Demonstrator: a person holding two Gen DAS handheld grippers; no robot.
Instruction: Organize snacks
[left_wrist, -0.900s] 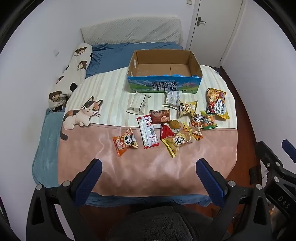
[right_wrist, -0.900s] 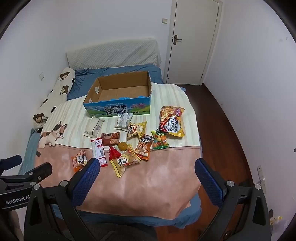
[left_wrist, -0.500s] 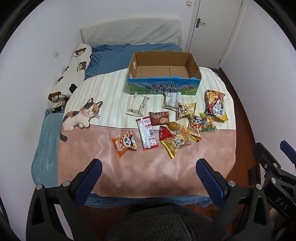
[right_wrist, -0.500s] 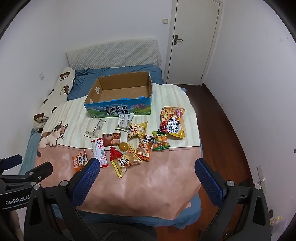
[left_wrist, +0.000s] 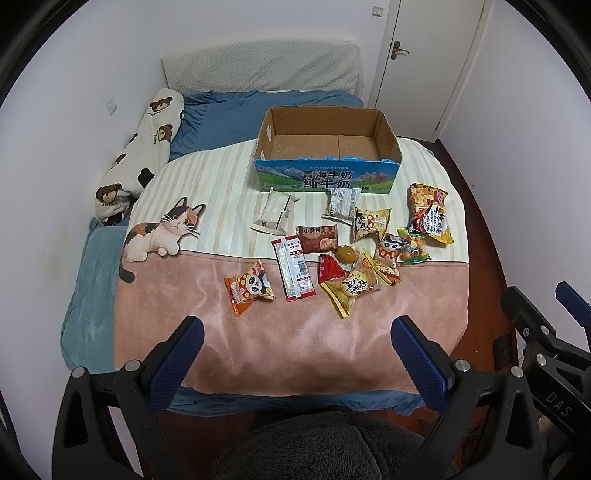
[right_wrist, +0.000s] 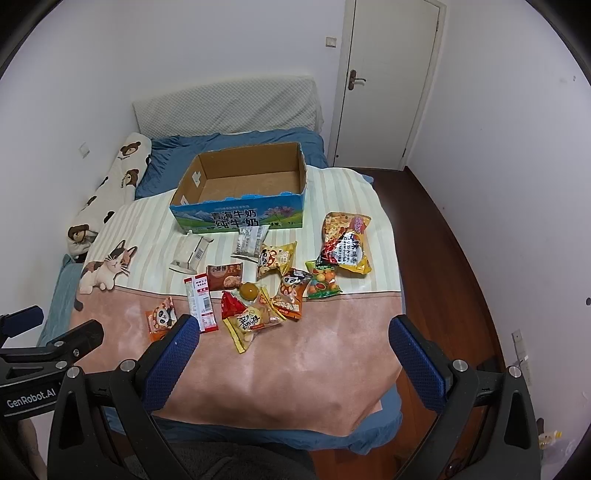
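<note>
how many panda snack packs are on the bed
3: an orange one alone at the near left, a yellow one nearer the box, another orange one in the pile.

A cat-print blanket (left_wrist: 288, 343) is showing pink and cream stripes; the box (left_wrist: 327, 179) is showing blue outside, brown inside.

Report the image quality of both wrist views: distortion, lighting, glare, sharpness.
Left wrist view: strong fisheye bending, dark vignette in the corners, even dim indoor light; soft sheen on the pink blanket; the snack packets are sharp and the box print is readable. Right wrist view: same curvature, with the door frame bowed; the big chip bag shows mild foil glare and no motion blur.
</note>
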